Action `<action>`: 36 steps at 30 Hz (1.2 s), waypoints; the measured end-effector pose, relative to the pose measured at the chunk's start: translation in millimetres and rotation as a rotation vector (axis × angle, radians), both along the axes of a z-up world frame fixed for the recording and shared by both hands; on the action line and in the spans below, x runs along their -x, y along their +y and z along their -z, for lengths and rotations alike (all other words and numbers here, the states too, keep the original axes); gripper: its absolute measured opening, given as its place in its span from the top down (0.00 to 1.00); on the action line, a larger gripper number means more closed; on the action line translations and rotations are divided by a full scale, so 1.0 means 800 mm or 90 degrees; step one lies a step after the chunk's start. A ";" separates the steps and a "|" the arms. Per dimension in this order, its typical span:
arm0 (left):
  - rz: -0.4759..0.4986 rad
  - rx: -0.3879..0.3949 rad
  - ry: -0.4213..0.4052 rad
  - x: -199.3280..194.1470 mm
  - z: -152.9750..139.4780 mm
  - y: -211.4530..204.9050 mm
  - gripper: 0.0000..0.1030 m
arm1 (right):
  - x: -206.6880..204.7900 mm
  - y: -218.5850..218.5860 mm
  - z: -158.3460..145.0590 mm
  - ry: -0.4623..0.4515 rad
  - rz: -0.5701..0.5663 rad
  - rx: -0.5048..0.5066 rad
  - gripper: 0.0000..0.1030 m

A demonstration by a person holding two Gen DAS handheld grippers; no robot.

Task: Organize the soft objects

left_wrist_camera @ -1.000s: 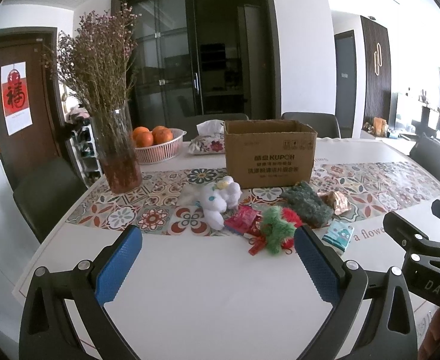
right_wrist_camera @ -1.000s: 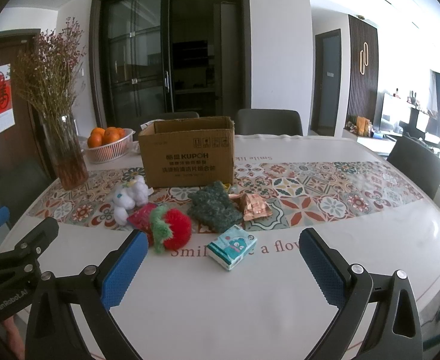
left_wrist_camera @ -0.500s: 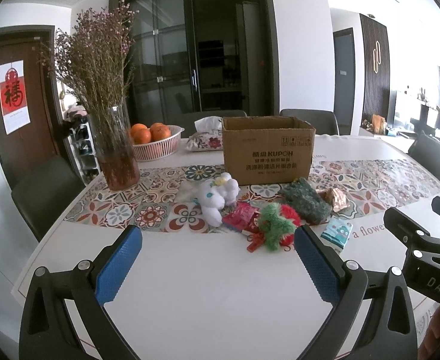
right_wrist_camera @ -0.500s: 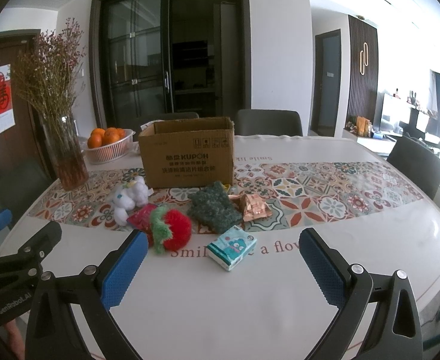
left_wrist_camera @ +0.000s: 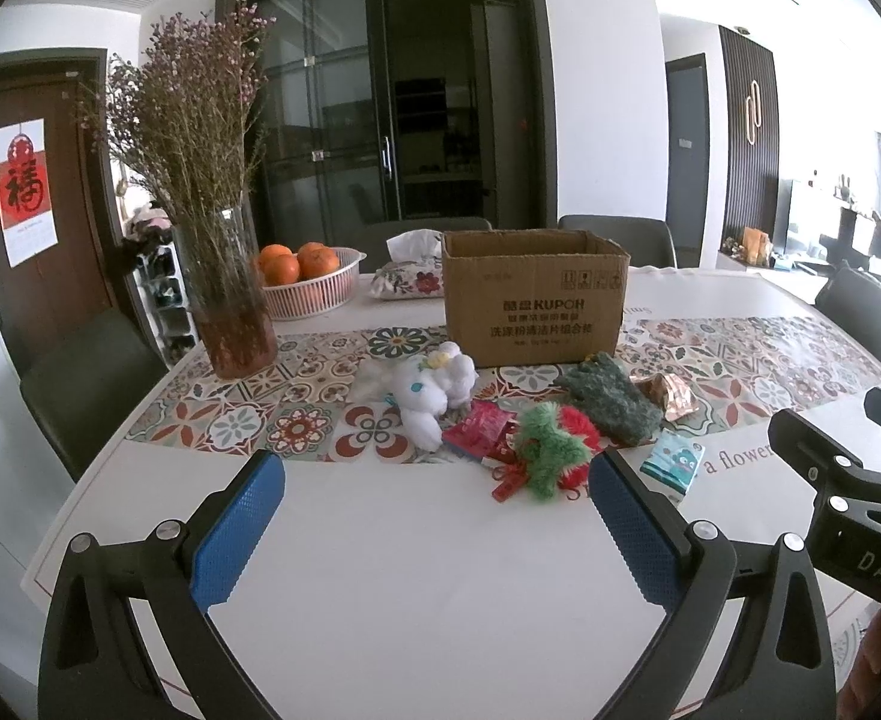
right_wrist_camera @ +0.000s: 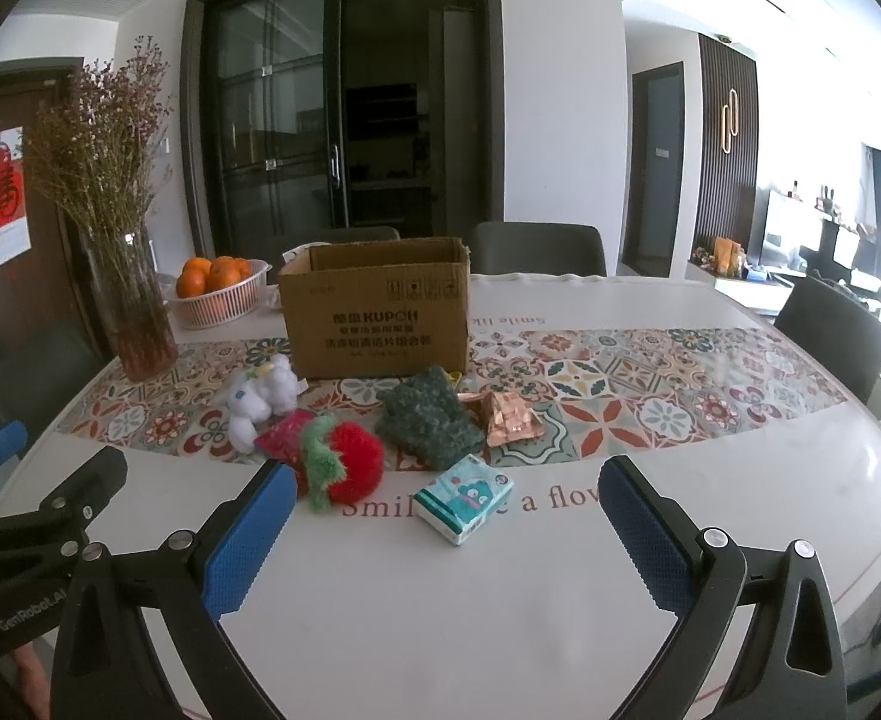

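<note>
Landmark: one open cardboard box (right_wrist_camera: 377,306) standing on the patterned runner of the white table (right_wrist_camera: 500,612).
Soft toys: two. One white plush (right_wrist_camera: 260,399) lies just in front of the box's left corner; one red strawberry plush with green leaves (right_wrist_camera: 344,468) lies further out from the box, toward the grippers.
Dark green knit piece: one (right_wrist_camera: 428,423), in front of the box's right half, near it.
Red packet: one (left_wrist_camera: 478,429), between the white plush and the strawberry plush, touching the strawberry.
Copper foil wrapper: one (right_wrist_camera: 509,420), off the box's right front corner, just beside the green knit piece.
Tissue pack: one small teal one (right_wrist_camera: 463,498), farthest out from the box, apart from the rest.
Behind and left of the box: one basket of oranges (left_wrist_camera: 311,279), one glass vase of dried flowers (left_wrist_camera: 224,294).
Left gripper (left_wrist_camera: 434,531): jaws spread wide, holding nothing, over bare table short of the pile.
Right gripper (right_wrist_camera: 443,543): jaws likewise released and empty, with the tissue pack lying between and beyond its blue pads.
</note>
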State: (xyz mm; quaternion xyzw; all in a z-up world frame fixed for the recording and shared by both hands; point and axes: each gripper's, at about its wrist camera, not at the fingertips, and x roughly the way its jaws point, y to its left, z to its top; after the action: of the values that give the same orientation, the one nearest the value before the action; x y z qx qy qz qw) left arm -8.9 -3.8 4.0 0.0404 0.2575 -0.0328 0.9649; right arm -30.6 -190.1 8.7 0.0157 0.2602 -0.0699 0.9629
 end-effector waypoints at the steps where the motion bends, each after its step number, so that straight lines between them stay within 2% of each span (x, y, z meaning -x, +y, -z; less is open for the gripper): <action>1: 0.001 0.000 0.000 0.000 0.000 0.000 0.00 | 0.000 0.000 0.000 0.000 0.000 0.000 0.01; 22: 0.017 0.000 0.009 -0.004 0.008 -0.004 0.00 | -0.003 -0.001 -0.001 0.006 0.001 -0.001 0.01; 36: 0.097 -0.033 0.009 -0.043 0.038 -0.021 0.00 | -0.036 -0.009 0.039 0.059 0.001 -0.005 0.01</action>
State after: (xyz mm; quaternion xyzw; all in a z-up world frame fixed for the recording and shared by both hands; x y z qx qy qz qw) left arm 25.2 -20.9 -26.6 0.0848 0.2613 -0.0999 0.9563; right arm -2.2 -197.4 -22.6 0.0164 0.3048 -0.0703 0.9497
